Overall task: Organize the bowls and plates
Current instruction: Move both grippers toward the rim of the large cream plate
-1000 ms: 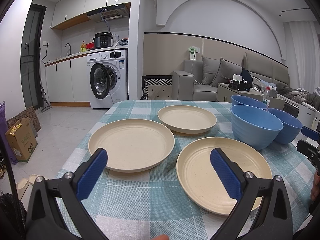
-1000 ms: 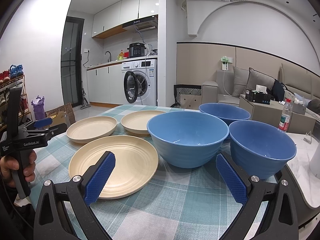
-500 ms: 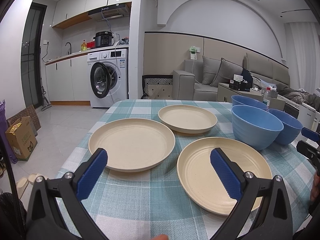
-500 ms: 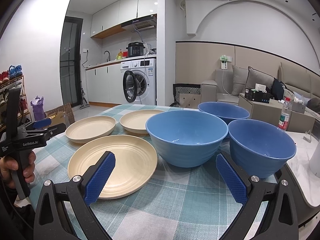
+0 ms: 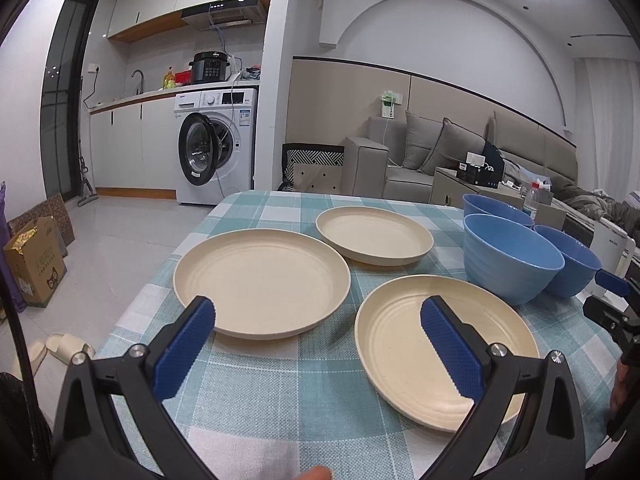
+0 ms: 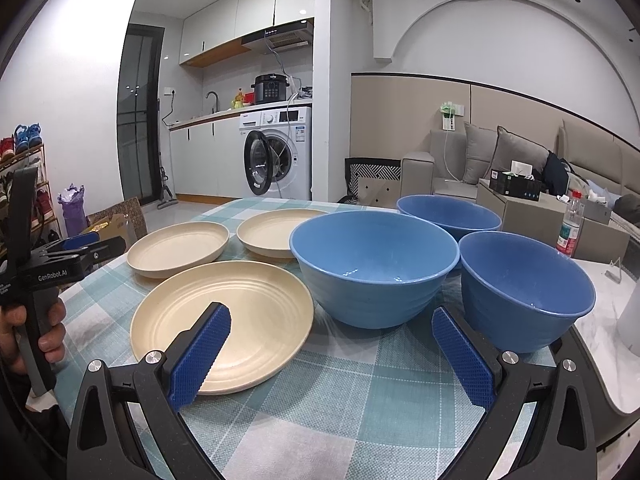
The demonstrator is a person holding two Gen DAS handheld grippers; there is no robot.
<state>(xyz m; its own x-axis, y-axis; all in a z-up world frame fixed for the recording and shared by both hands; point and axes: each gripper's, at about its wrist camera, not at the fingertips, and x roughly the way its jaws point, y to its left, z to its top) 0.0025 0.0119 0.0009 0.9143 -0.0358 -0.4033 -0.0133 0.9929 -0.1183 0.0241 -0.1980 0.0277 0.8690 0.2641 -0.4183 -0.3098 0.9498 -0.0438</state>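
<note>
Three cream plates lie flat and apart on the checked tablecloth: a left plate [image 5: 262,280], a far plate [image 5: 374,234] and a near plate [image 5: 404,344]. Three blue bowls stand to their right: a middle bowl [image 6: 374,268], a far bowl [image 6: 448,214] and a right bowl [image 6: 524,288]. My left gripper [image 5: 320,340] hovers open above the near table edge, between the left and near plates. My right gripper [image 6: 330,354] is open too, low before the middle bowl, with nothing held. In the right wrist view the near plate [image 6: 232,312] lies just left of the middle bowl.
The table [image 5: 280,400] drops off on the left to a tiled floor with a cardboard box [image 5: 34,260] and slippers [image 5: 60,348]. A washing machine [image 5: 216,144] and a sofa [image 5: 440,156] stand beyond. A water bottle [image 6: 568,230] sits on a side table at right.
Both grippers have crept slightly forward and stay open. Plates and bowls have not moved.
</note>
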